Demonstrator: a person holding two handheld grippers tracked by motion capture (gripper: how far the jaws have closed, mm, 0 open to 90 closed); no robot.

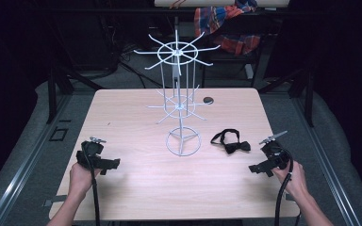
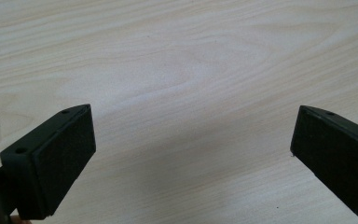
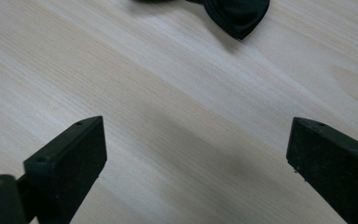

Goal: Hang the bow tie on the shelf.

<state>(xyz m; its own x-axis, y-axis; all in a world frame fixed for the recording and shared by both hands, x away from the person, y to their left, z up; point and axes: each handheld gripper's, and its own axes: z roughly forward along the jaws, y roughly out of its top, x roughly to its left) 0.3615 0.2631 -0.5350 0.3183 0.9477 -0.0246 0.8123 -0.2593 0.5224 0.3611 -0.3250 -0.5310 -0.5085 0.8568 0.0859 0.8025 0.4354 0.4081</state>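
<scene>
High view: bow tie (image 1: 231, 142) beside wire rack (image 1: 181, 101)

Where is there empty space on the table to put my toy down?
Lots of bare wood lies between the left gripper and right gripper, in front of the wire rack. The far left of the table, beside the rack, is bare too. It is more crowded on the right, where the bow tie lies, and behind the rack by a small dark disc.

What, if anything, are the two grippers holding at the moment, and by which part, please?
Nothing is held. The left gripper and right gripper are both open over bare table; the black bow tie lies untouched.
</scene>
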